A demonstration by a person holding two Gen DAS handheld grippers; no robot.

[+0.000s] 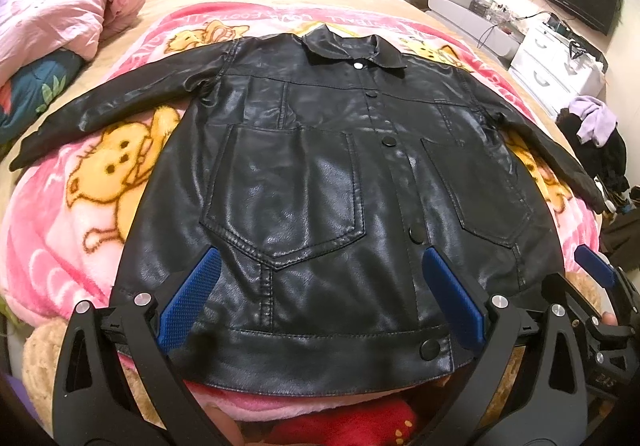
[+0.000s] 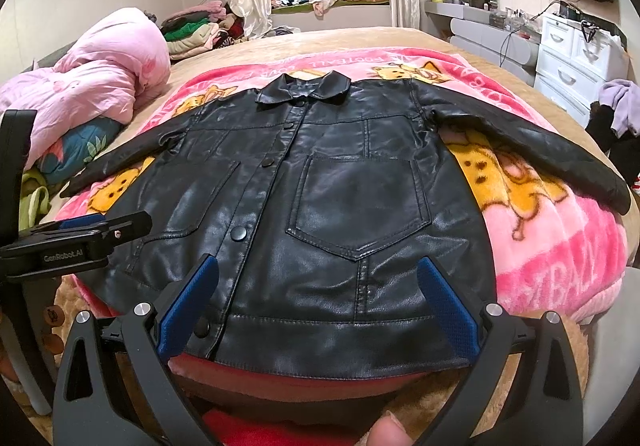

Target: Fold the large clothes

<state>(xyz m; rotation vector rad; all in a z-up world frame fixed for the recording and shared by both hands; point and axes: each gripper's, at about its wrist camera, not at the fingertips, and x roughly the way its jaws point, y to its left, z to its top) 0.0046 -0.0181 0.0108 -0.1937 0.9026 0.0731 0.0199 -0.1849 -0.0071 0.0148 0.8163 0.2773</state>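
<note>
No fold has been made: the jacket (image 1: 320, 174) is laid flat, buttoned, sleeves out, on the blanket (image 1: 60, 214), with each hand-held gripper, left (image 1: 320, 298) and right (image 2: 318, 306), spread empty over the hem.

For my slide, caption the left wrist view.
Open left gripper above a black jacket spread flat on a pink blanket.

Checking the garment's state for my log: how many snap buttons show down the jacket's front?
5 on the jacket: one at the collar, one just below it, one mid-chest, one beside the pockets, one on the hem band. None looks hidden.
</note>
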